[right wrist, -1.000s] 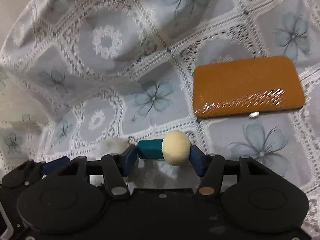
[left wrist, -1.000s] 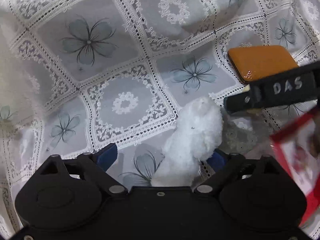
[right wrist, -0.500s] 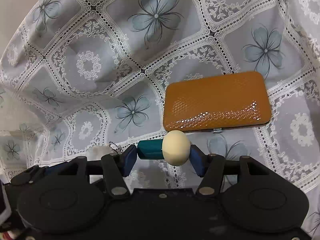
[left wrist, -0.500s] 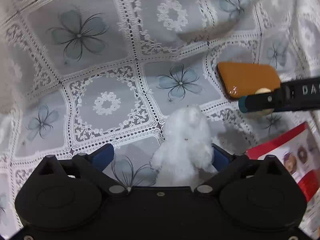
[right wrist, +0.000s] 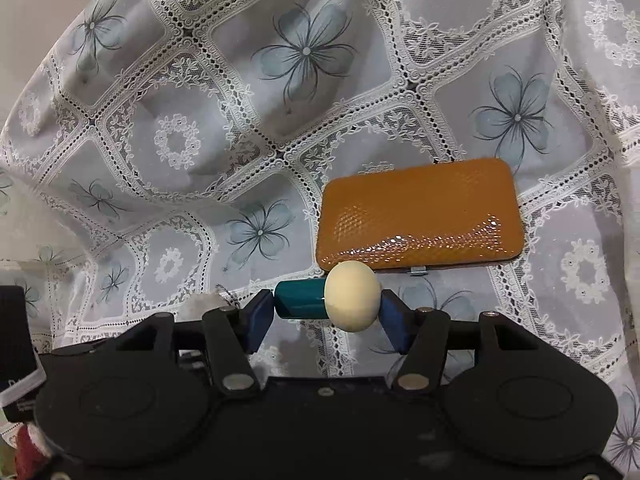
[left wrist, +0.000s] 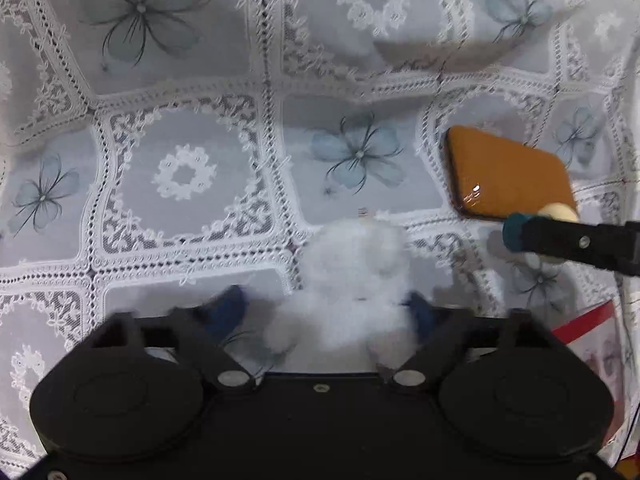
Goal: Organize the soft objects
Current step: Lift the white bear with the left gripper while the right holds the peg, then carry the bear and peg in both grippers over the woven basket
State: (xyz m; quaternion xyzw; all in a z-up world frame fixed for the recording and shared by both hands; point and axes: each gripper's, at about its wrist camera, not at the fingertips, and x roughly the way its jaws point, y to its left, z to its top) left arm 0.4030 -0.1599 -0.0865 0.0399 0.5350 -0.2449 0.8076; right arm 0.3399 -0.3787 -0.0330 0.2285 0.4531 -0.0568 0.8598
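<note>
A white fluffy plush toy lies on the lace tablecloth between the blue pads of my left gripper; the left pad stands apart from it, so the jaws are open around it. My right gripper is shut on a small peg toy with a teal body and a cream round head, held above the cloth just in front of an orange case. The right gripper with the peg toy also shows in the left wrist view, to the right of the plush.
The orange glossy case lies flat at the right of the left wrist view. A red-edged printed card or box sits at its lower right edge. The tablecloth is wrinkled and rises in folds at the back and left.
My left gripper has moved forward and its left pad has come in towards the plush. My right gripper, still holding the peg toy, has drawn back from the orange case.
</note>
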